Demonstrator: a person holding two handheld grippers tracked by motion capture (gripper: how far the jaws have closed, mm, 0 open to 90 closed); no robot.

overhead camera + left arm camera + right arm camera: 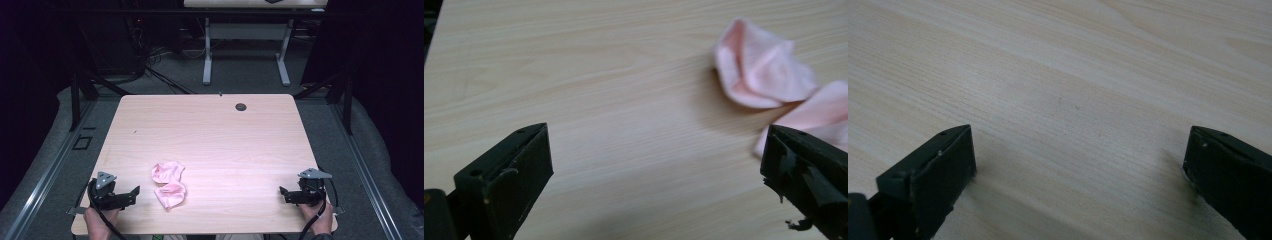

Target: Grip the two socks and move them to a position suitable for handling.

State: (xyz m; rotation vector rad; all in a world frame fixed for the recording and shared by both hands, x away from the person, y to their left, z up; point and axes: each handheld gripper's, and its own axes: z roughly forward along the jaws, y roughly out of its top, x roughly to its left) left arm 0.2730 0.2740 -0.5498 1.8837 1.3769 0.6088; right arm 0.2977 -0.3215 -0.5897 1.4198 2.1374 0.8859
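— Grippers first: how do they stand?
— Both spread wide, holding nothing. Left gripper [131,192] sits low at the table's near left corner, its jaws pointing toward the middle; right gripper [283,192] sits at the near right corner, pointing inward too. In each gripper view the black jaws rise far apart over bare wood, touching no object.

— And the pink cloth?
— Pink cloth [168,184] lies crumpled in two lobes on the near half of the table [210,130], left of centre — near the left gripper but apart from it. In the left gripper view it sits ahead and to the right, partly behind the right-hand jaw.

— Room to move?
— Plenty. Most of the top is bare out to its rounded edges. A small dark grommet hole [241,107] sits near the far edge. Grey floor surrounds the table, and another desk's white legs [207,55] stand beyond.

— Any writing?
— None I can read.
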